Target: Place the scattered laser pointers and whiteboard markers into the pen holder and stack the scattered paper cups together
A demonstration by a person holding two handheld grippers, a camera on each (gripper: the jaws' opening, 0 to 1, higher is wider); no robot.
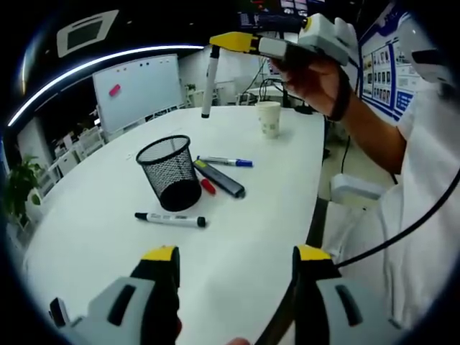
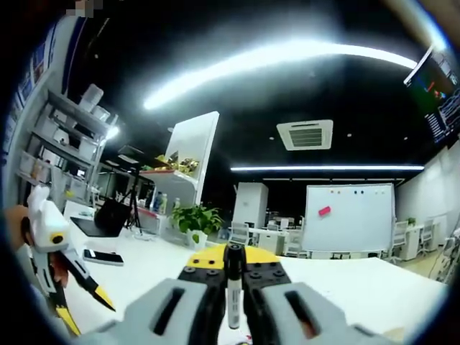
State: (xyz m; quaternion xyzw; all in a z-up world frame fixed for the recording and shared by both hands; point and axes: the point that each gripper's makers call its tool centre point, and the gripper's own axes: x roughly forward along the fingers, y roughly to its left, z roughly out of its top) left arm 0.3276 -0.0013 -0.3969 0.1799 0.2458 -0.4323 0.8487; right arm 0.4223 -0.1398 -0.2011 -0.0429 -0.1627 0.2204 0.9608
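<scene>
A black mesh pen holder stands upright on the white table. Around it lie a black-capped marker, a blue-capped marker, a red-capped marker and a dark flat laser pointer. One paper cup stands farther back. My left gripper is open over the table's near edge, with nothing between its jaws. My right gripper, held in a person's hand, is high above the table, shut on a whiteboard marker that hangs vertically. In the right gripper view that marker sits between the closed jaws, and the left gripper shows open at lower left.
A whiteboard stands behind the table, also seen as the whiteboard across the room. A potted plant and shelves stand at the left. A person's white sleeve and a cable hang at the table's right edge.
</scene>
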